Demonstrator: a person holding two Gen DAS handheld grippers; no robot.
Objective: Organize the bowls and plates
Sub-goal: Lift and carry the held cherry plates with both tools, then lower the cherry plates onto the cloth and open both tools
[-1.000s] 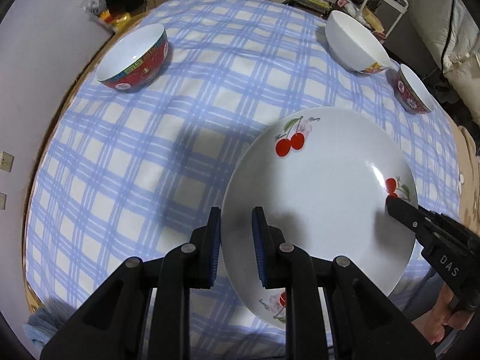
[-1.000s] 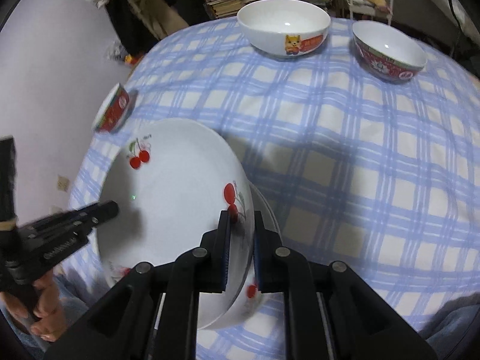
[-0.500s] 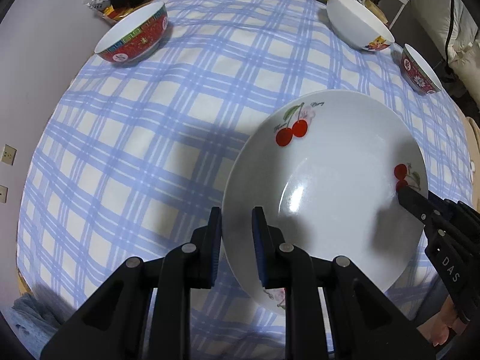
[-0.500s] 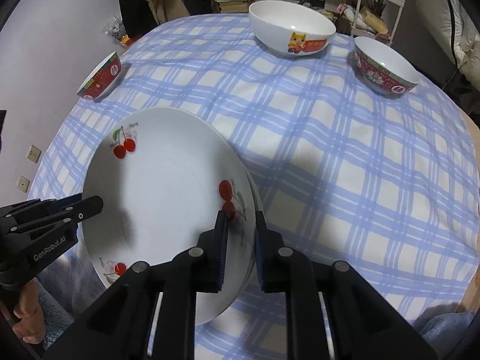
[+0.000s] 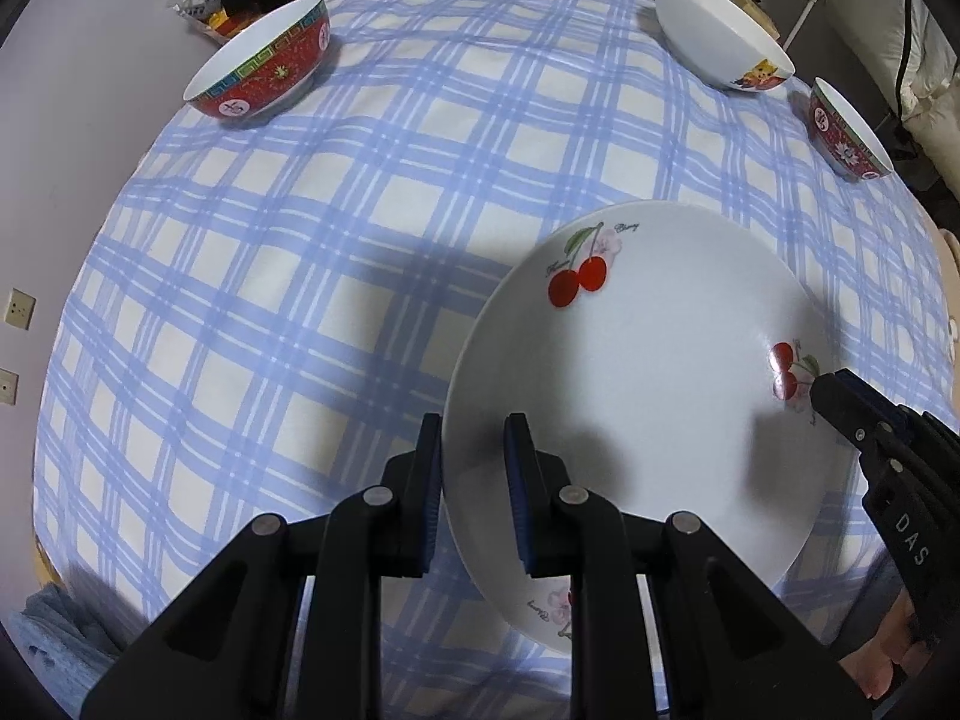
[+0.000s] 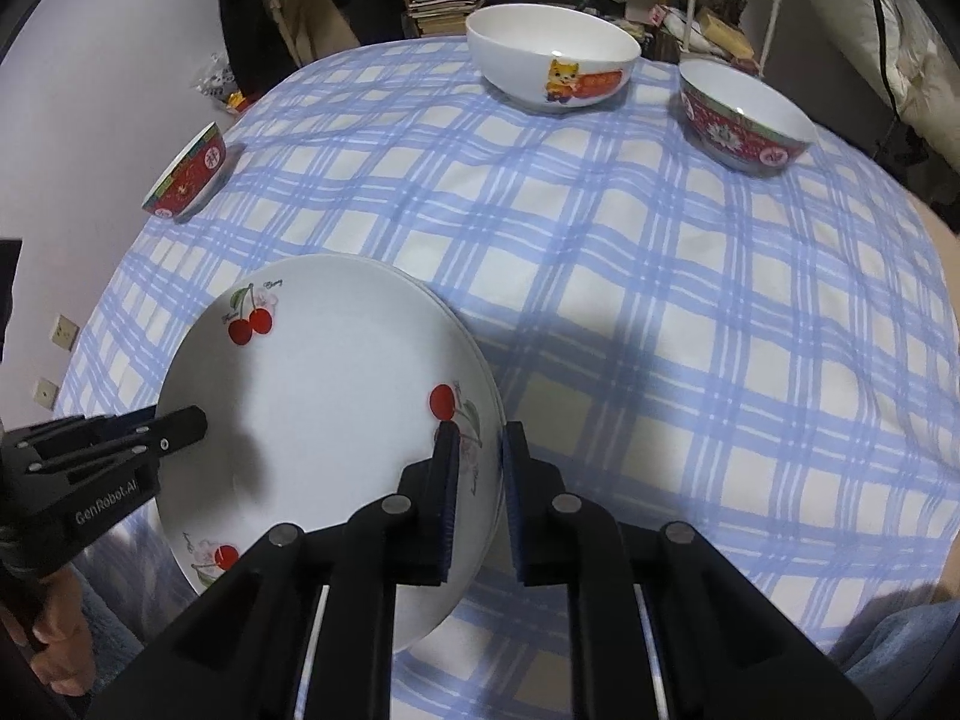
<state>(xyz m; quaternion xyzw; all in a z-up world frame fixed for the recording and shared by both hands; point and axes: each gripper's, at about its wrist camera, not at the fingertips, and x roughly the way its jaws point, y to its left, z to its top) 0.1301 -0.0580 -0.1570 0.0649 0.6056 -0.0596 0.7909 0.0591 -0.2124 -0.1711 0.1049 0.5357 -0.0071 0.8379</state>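
Left hand-held gripper (image 5: 474,492) pinches the cherry plate's (image 5: 648,396) near rim; right hand-held gripper (image 5: 840,390) grips the opposite edge above the checked surface (image 5: 270,300).

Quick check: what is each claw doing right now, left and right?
Left claw: closed on the near-left rim of the cherry plate.
Right claw: closed on the same plate's right rim.

Cherry plates (image 5: 648,372) (stacked), three bowls apart
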